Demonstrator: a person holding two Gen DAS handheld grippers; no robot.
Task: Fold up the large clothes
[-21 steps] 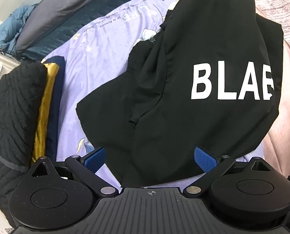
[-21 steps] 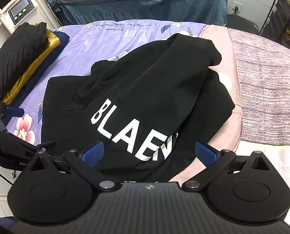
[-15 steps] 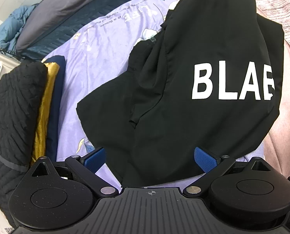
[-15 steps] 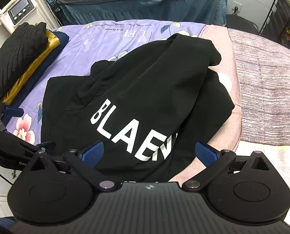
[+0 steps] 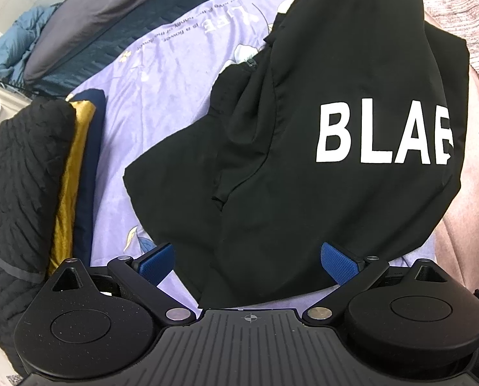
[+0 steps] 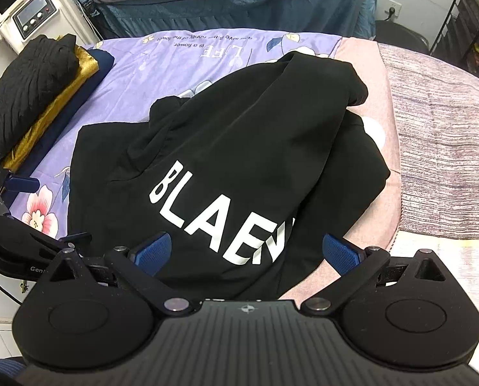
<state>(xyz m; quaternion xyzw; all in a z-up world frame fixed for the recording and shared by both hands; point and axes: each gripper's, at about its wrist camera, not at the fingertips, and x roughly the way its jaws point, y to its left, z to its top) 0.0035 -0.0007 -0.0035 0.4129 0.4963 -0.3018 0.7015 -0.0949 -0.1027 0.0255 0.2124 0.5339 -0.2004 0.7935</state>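
A black garment (image 5: pixel 320 167) with white letters "BLAE" lies partly folded on the lilac flowered bedsheet (image 5: pixel 162 90). It also shows in the right wrist view (image 6: pixel 239 160), lying across the lilac sheet (image 6: pixel 175 54) and a pink cover (image 6: pixel 390 103). My left gripper (image 5: pixel 249 259) is open and empty, its blue pads just above the garment's near hem. My right gripper (image 6: pixel 249 252) is open and empty over the near edge by the lettering. The left gripper's tool (image 6: pixel 17 251) shows at the left of the right wrist view.
A stack of folded clothes, black on gold on navy (image 5: pixel 46 173), lies at the sheet's left edge, also seen in the right wrist view (image 6: pixel 40 87). A white machine with buttons (image 6: pixel 30 13) and another bed (image 6: pixel 239 3) stand behind. A black rack (image 6: pixel 468 16) stands at the far right.
Almost nothing has moved. Both grippers stay open above the garment's near edge; the views shift very slightly.
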